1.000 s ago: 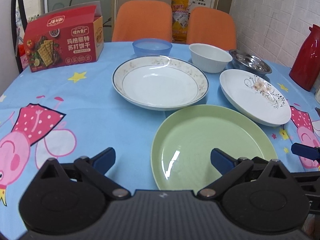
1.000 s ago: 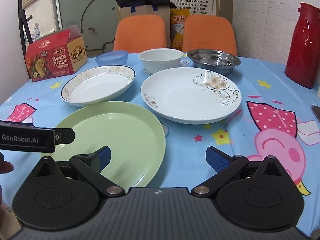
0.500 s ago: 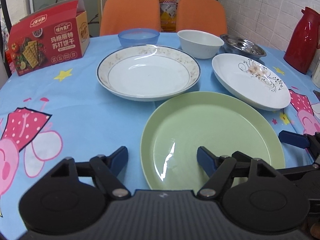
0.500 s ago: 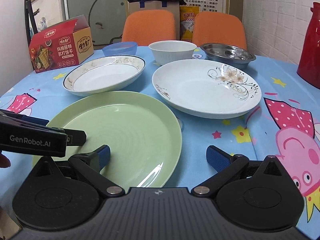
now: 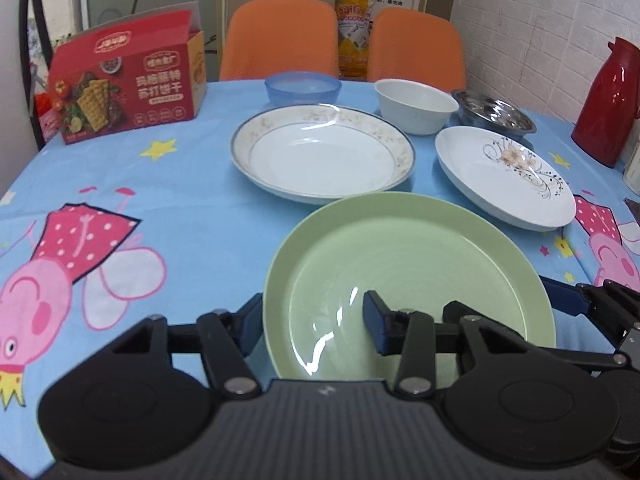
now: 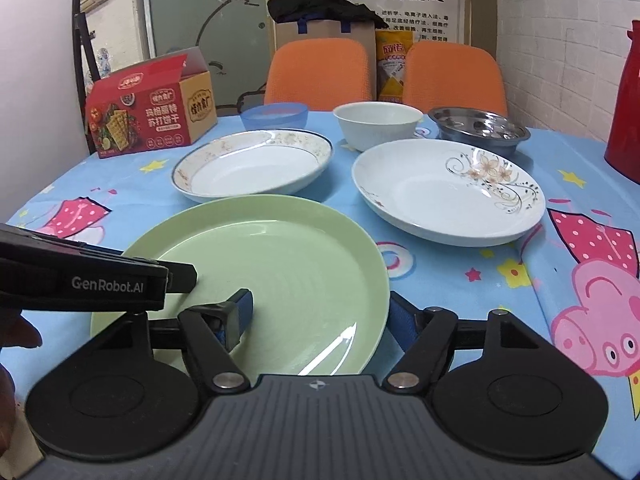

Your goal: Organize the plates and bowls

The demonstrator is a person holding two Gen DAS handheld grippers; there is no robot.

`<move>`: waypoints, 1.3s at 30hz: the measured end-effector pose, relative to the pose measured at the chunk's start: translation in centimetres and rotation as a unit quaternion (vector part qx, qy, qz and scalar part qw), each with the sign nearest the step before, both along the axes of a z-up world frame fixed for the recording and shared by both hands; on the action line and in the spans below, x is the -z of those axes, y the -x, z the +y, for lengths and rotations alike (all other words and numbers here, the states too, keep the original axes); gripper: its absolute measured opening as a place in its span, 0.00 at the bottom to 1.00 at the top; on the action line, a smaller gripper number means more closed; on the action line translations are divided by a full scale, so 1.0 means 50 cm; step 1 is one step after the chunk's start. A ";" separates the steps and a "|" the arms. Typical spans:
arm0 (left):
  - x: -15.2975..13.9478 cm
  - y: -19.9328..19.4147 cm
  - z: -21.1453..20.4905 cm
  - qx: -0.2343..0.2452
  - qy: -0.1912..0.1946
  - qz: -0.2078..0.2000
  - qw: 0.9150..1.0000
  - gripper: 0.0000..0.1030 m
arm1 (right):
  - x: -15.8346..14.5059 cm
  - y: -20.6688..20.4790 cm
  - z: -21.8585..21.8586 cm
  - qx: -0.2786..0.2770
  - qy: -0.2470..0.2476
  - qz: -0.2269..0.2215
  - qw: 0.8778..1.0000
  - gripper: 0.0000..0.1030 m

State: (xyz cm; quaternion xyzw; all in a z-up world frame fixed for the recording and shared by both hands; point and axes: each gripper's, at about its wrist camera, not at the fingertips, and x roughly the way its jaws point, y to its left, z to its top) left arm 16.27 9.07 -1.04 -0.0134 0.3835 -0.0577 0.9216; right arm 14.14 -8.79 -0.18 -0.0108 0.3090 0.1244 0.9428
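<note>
Plate: green plate [image 5: 412, 276] lies on the surface [image 5: 192, 224], nearest of three.
Left hand-held gripper [image 5: 312, 322]: jaws straddle its left rim (one pad outside, one over the well), not clamped.
Right hand-held gripper [image 6: 320, 314]: likewise astride the right rim, jaws apart.

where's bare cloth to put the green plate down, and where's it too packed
Bare cloth lies left of the green plate, between the cracker box and the near table edge. Another patch sits right of the flowered plate, before the red flask. It is crowded at the back, where the rimmed plate, white bowl and steel bowl sit close together.
</note>
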 end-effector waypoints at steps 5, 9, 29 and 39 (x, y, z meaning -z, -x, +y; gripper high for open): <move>-0.006 0.028 0.076 -0.052 -0.024 0.000 0.998 0.42 | -0.001 0.006 0.072 -0.051 -0.017 -0.001 0.999 1.00; 0.006 0.024 0.105 -0.070 -0.029 0.007 0.997 0.42 | 0.012 -0.005 0.113 -0.070 -0.022 0.011 0.997 1.00; -0.067 -0.100 0.202 -0.076 0.027 -0.065 0.995 0.79 | -0.081 -0.120 0.030 -0.048 -0.019 -0.037 0.998 1.00; -0.023 -0.332 0.160 -0.035 0.032 0.001 0.999 0.79 | -0.032 -0.360 0.076 -0.057 0.013 0.013 0.998 1.00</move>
